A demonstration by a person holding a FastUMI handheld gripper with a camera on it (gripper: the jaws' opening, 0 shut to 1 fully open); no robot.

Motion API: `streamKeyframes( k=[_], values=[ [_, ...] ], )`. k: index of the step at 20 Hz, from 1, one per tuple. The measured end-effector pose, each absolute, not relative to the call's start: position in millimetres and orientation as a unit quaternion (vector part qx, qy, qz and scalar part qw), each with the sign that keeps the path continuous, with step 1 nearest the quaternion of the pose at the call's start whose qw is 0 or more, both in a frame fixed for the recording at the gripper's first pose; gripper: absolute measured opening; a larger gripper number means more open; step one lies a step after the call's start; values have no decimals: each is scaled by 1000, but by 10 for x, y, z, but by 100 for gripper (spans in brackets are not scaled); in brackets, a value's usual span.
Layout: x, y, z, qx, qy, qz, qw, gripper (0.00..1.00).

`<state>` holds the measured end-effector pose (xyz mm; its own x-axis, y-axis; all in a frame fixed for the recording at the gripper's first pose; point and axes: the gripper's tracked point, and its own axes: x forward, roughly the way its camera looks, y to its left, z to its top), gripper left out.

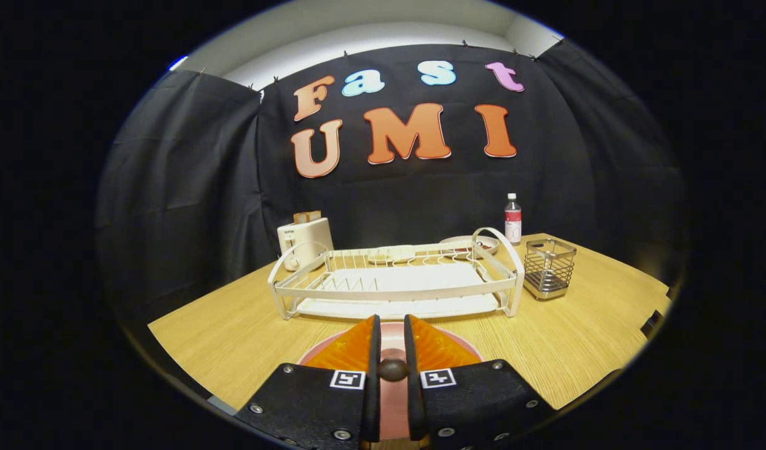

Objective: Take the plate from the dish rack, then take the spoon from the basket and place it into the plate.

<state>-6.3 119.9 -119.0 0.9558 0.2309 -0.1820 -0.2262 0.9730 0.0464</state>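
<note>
At lower centre of the frame our gripper pinches a thin, stiff, likely slippery spoon by its handle over the pink plate on the counter.

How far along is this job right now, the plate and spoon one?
Done: the pink plate lies on the wooden table in front of the white dish rack, out of it. In hand: the gripper hangs over the plate, fingers nearly together around a dark rounded end, likely the spoon's handle; how firm the grip is I cannot tell. Left: letting it go into the plate. The wire basket stands right of the rack.
</note>
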Motion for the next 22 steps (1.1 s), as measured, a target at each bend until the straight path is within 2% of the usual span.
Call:
streamKeyframes(
  k=[3,8,10,14,22],
  values=[
    [-132,1180,-1287,5,105,112,988,25],
    [-165,1079,-1230,-3,102,104,989,82],
    [-154,1004,-1200,0,103,99,990,96],
    [-186,842,-1115,-16,104,99,989,98],
    [-20,155,-307,-31,40,66,997,97]
  ],
)
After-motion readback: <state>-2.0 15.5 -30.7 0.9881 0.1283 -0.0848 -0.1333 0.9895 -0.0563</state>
